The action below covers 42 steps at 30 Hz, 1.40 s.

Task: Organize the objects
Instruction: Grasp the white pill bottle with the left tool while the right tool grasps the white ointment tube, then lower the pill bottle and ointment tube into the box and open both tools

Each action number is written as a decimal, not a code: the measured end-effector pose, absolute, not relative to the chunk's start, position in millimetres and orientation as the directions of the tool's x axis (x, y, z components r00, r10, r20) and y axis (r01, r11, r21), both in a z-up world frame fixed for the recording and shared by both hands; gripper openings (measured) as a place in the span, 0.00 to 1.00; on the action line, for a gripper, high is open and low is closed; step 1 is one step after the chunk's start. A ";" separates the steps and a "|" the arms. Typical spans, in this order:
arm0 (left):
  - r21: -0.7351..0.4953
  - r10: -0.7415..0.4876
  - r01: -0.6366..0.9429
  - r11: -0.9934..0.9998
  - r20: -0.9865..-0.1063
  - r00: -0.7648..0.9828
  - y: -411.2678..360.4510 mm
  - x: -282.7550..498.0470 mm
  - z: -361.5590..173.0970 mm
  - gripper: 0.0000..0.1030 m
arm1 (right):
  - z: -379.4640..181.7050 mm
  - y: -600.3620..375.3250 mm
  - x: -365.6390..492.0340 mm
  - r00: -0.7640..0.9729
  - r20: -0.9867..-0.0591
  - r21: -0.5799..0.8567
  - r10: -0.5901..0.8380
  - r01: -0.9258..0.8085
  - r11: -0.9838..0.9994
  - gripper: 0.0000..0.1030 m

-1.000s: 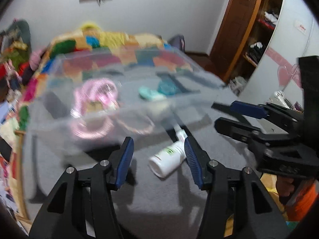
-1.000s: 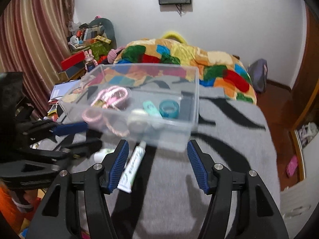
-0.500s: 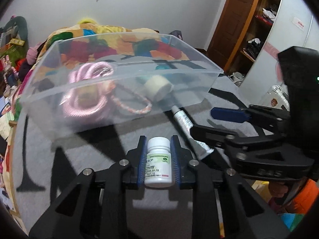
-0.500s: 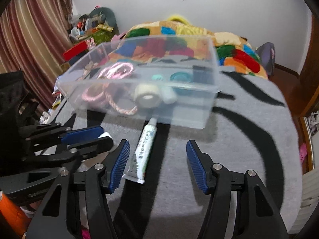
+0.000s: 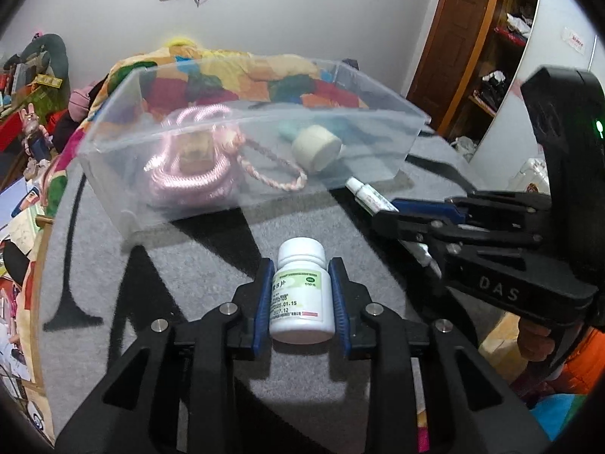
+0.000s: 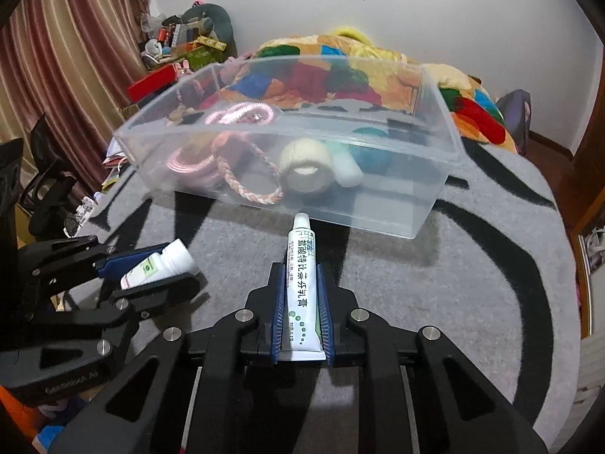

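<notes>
My left gripper (image 5: pixel 301 283) is shut on a white pill bottle (image 5: pixel 301 295), cap pointing forward; it also shows in the right wrist view (image 6: pixel 159 265). My right gripper (image 6: pixel 301 280) is shut on a white ointment tube (image 6: pixel 301 283), cap toward the clear plastic bin (image 6: pixel 435 212). The tube's cap end shows in the left wrist view (image 5: pixel 365 195). The bin (image 5: pixel 124 204) stands just ahead on the grey blanket and holds a pink coiled cord (image 5: pixel 181 178), a braided bracelet (image 6: pixel 245 189), a cream tape roll (image 6: pixel 306 168) and teal items.
A grey blanket with black stripes (image 6: pixel 435 302) covers the bed. A colourful patchwork quilt (image 6: pixel 340 75) lies behind the bin. Cluttered shelves and a curtain (image 6: pixel 49 56) are on the left, a wooden door and wardrobe (image 5: pixel 472 38) on the right.
Both grippers were open a second ago. The left one closed on the pill bottle first, then the right one closed on the ointment tube. Both moved nearer the bin.
</notes>
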<state>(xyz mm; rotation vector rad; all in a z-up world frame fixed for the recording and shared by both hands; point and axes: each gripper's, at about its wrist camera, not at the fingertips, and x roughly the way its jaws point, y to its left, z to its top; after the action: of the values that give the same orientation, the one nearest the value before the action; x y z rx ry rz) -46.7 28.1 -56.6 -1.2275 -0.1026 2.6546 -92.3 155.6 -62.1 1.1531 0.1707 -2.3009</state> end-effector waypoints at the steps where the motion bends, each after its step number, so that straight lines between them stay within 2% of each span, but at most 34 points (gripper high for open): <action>1: -0.155 0.224 -0.163 -0.974 -0.737 -0.638 26.4 -45.5 -52.0 0.28 | -58.9 155.5 -91.2 -0.481 -0.767 0.127 -0.424 0.534 -0.836 0.15; 10: -0.157 0.208 -0.139 -0.978 -0.652 -0.729 10.4 -49.6 -2.6 0.28 | -11.5 153.4 -86.6 -0.544 -0.683 0.135 -0.487 0.561 -0.816 0.15; 18: -0.147 0.168 -0.095 -0.985 -0.633 -0.756 -7.2 -87.9 16.9 0.28 | 18.0 139.6 -114.9 -0.600 -0.631 0.119 -0.491 0.551 -0.826 0.15; 33: -0.141 0.116 -0.021 -0.990 -0.712 -0.693 -33.5 -145.2 -17.3 0.28 | -22.8 85.3 -179.3 -0.517 -0.732 0.117 -0.444 0.547 -0.829 0.15; 42: -0.121 0.110 -0.035 -0.992 -0.699 -0.707 -26.9 -133.7 -11.2 0.32 | -19.4 92.8 -170.2 -0.501 -0.734 0.117 -0.458 0.571 -0.812 0.15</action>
<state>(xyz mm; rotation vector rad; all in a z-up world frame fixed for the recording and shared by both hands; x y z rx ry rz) -133.7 -26.9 -11.2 -1.1675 -0.1515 2.8278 -170.2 92.8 -19.4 1.0652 0.1883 -2.2943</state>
